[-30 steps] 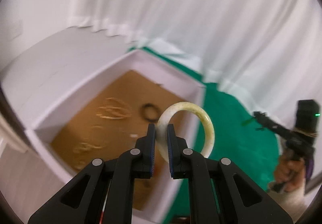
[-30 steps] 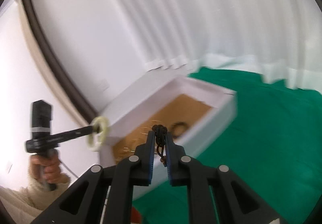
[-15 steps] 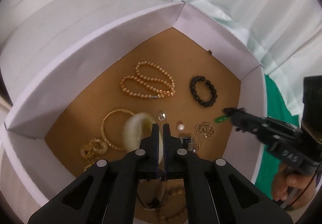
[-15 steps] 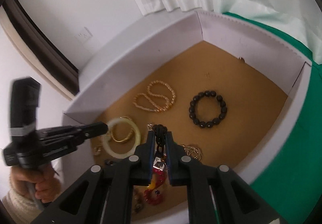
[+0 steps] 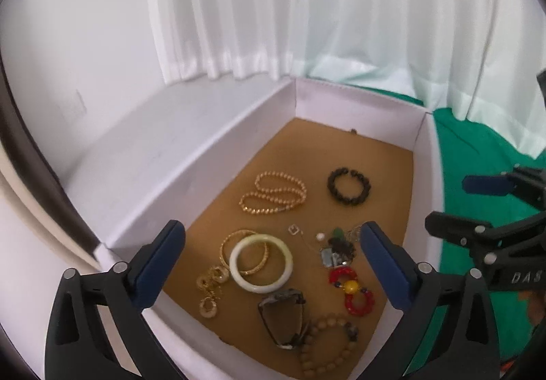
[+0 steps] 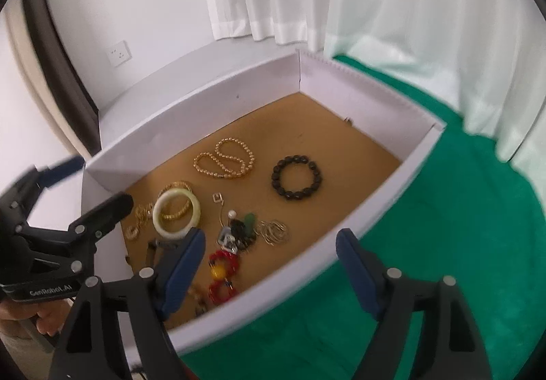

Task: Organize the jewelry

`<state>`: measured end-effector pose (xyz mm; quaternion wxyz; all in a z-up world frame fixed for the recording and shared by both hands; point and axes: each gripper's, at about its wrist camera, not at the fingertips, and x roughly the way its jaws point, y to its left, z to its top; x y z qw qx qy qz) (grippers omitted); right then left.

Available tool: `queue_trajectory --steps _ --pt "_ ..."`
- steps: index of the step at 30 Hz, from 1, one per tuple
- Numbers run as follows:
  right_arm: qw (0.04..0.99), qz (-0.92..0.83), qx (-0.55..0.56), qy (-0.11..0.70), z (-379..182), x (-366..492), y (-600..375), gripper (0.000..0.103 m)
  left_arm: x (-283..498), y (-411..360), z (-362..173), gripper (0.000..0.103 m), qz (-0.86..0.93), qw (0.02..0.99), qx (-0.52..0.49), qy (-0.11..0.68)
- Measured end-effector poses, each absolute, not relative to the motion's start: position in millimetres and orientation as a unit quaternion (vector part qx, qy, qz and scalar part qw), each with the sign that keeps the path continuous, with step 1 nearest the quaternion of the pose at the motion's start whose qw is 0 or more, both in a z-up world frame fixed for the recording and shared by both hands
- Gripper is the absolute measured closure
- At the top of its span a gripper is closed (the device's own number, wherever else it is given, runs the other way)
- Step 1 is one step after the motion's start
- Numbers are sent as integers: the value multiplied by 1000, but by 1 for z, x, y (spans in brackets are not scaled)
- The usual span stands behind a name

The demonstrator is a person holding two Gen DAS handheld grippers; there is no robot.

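A white box [image 5: 191, 168] with a brown floor holds the jewelry. Above its near end my left gripper [image 5: 271, 224] hovers with its jaws opening wide and nothing between them. The pale jade bangle [image 5: 259, 287] lies flat on the box floor below, overlapping a gold bangle [image 5: 235, 240]. My right gripper [image 6: 271, 233] hangs over the box's near wall [image 6: 307, 264], jaws opening and empty. The black-corded charm with red and yellow pieces [image 6: 221, 271] lies loose on the floor. The other gripper shows in each view: the right gripper [image 5: 447, 202] and the left gripper [image 6: 99, 182].
Also in the box lie a gold bead necklace [image 5: 273, 192], a black bead bracelet [image 6: 296, 177], silver rings [image 6: 273, 231], a gold chain [image 5: 211, 284], dark glasses [image 5: 283, 318] and a wooden bead bracelet [image 5: 327, 346]. Green cloth [image 6: 443, 209] covers the table; white curtains hang behind.
Both grippers came over the box and their jaws opened. The jade bangle left the left gripper and the corded charm left the right one; both now lie on the box floor.
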<state>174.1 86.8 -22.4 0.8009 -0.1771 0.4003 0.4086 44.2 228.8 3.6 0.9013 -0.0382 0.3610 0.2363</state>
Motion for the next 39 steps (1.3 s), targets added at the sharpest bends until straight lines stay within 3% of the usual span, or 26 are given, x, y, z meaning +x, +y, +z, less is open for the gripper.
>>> queue_trajectory --steps 14,39 --pt "828 377 -182 373 2 156 50 22 9 216 34 1 293 894 -90 328" --pt "812 405 -191 375 7 137 86 22 -16 253 38 0 329 864 -128 359"
